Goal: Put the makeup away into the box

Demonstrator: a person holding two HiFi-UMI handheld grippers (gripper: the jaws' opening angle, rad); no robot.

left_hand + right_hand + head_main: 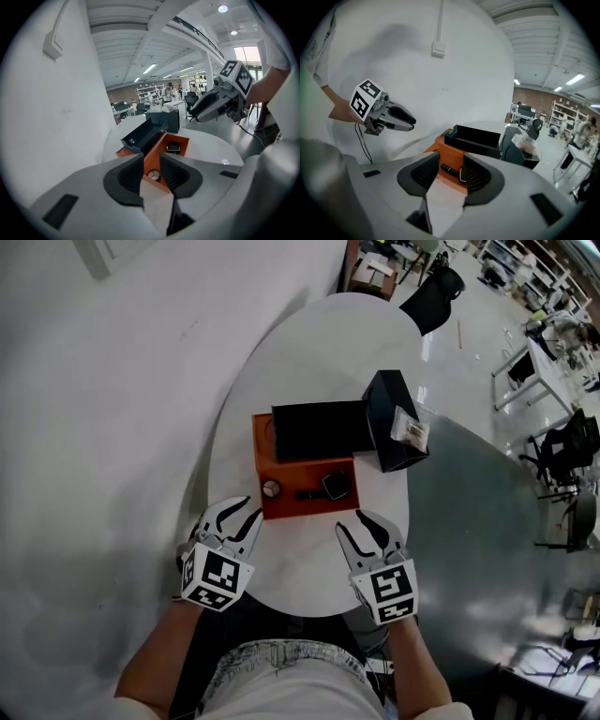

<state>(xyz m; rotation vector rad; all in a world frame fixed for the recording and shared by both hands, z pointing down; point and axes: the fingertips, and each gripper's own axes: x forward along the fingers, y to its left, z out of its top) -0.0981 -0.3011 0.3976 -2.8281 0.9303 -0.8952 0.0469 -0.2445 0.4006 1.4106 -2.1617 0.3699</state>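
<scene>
An orange box (302,504) lies open on the white table (309,568). Inside it are a small round jar (271,488), a black lipstick tube (307,494) and a dark compact (336,486). A black insert tray (319,430) rests across its far half. My left gripper (246,510) hovers at the box's near left corner, open and empty. My right gripper (352,519) hangs just off the near right corner, open too. Between the left jaws (151,159) the jar (153,175) shows. The right jaws (451,161) frame the lipstick (449,169).
A black box (387,395) with a clear plastic packet (410,427) on top stands right of the insert tray. A white wall runs along the table's left side. Office chairs and desks stand on the floor to the right. The person's legs are under the near table edge.
</scene>
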